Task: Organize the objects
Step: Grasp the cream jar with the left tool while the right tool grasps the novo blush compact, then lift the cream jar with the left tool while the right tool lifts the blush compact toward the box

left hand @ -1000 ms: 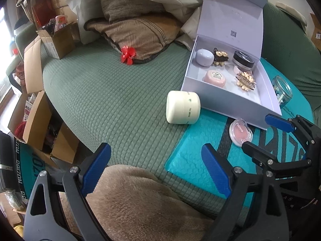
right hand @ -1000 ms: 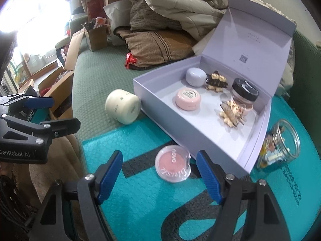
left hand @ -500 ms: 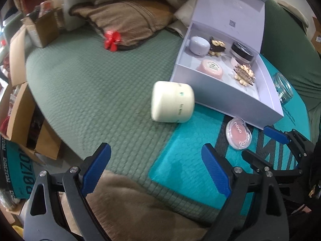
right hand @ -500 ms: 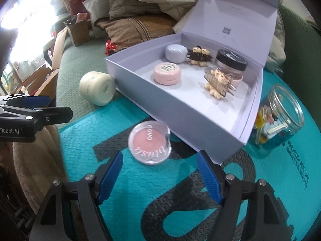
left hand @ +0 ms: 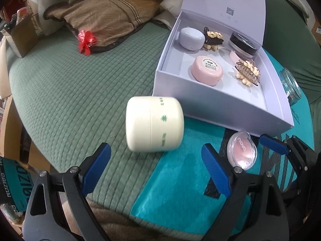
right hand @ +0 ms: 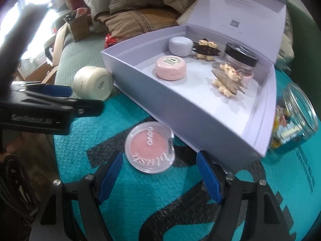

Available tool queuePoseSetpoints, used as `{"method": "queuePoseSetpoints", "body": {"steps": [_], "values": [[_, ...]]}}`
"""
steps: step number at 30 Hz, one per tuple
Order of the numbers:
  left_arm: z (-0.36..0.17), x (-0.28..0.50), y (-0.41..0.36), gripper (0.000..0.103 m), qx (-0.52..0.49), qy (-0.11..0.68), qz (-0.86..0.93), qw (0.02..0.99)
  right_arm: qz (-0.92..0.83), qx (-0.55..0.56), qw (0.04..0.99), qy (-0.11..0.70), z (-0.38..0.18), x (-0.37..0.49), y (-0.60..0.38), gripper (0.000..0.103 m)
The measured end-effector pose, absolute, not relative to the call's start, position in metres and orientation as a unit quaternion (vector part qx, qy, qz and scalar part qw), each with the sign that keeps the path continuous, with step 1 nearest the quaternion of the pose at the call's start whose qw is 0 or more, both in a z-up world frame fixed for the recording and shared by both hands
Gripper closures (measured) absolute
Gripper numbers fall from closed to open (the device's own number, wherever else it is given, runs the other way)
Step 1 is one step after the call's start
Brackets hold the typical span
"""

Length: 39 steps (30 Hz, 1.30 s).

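Two sets of jaws, both mine, both spread wide and holding nothing. My left gripper points at the cream jar, lying on its side just left of the lavender box. My right gripper frames the blush compact, flat on the teal mat just before that box
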<state>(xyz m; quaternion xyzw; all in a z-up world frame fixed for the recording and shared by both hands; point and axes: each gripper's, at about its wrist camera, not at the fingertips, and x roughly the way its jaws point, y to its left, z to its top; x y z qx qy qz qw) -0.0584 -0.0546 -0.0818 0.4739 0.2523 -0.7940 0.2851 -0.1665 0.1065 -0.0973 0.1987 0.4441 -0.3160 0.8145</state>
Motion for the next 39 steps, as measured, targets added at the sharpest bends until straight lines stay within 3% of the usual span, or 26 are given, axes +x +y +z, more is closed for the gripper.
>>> {"method": "queuePoseSetpoints", "body": {"steps": [13,15,17,21,23,39], "values": [[-0.094,-0.074,-0.064,0.012,0.473,0.252,-0.794,0.289,-0.300,0.193,0.821,0.446,-0.100,-0.155,0.110,0.026],[-0.094,-0.074,-0.064,0.020,0.473,0.249,-0.791,0.297,-0.301,0.194,0.823,0.442,-0.101,-0.156,0.111,0.026],[-0.092,-0.072,-0.063,0.038,0.465,0.252,-0.793,0.301,-0.302,0.195,0.824,0.437,-0.101,-0.156,0.111,0.027],[-0.089,-0.067,-0.062,0.052,0.459,0.255,-0.793,0.309,-0.311,0.189,0.827,0.429,-0.099,-0.159,0.110,0.049],[-0.088,-0.060,-0.066,0.053,0.456,0.267,-0.792,0.305,-0.307,0.192,0.828,0.428,-0.098,-0.160,0.109,0.053],[-0.074,-0.047,-0.007,0.054,0.445,0.250,-0.818,0.265,-0.304,0.186,0.819,0.450,-0.096,-0.193,0.127,0.053]]}}
